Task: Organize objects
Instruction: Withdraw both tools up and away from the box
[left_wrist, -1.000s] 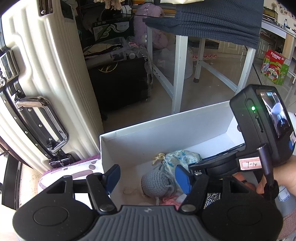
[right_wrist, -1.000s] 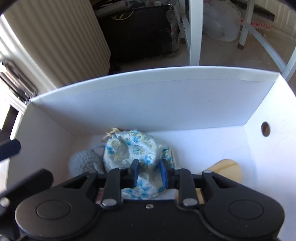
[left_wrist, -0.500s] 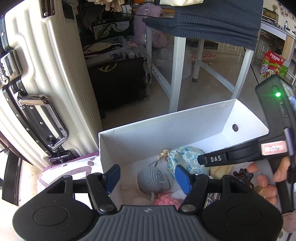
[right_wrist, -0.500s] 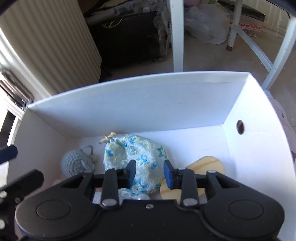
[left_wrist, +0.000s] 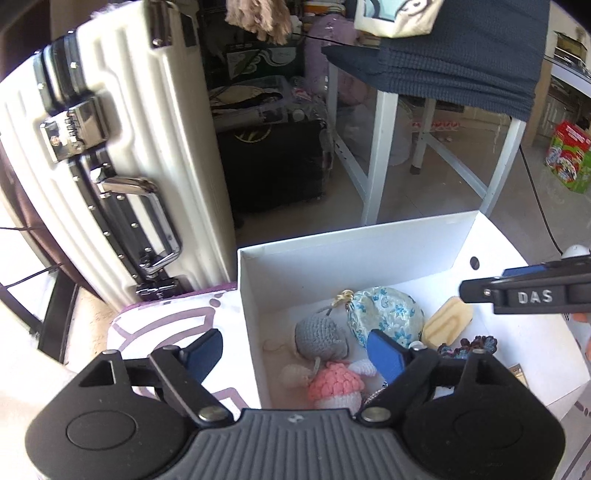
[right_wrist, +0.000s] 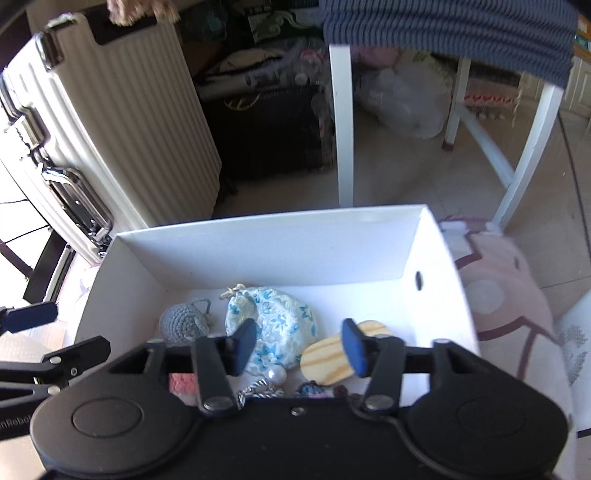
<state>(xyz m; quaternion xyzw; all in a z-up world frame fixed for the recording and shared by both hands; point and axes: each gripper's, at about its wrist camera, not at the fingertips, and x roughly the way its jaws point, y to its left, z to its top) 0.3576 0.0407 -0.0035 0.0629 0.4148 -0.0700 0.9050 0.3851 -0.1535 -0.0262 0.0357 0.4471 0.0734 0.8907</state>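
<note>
An open white box (right_wrist: 280, 254) holds the small things: a blue-flowered cloth pouch (right_wrist: 275, 325) with a knotted cord lies near the middle of its floor, and a grey crocheted ball (right_wrist: 183, 323) sits just left of it. A pale wooden piece (right_wrist: 334, 356) lies flat to the pouch's right, and a pink crocheted mushroom (left_wrist: 334, 384) rests nearer the front wall, beside a dark crocheted bit (left_wrist: 467, 347).

Tiled floor (right_wrist: 413, 184), white-legged table (left_wrist: 380, 155), cream suitcase (left_wrist: 122, 147), sunlit.
</note>
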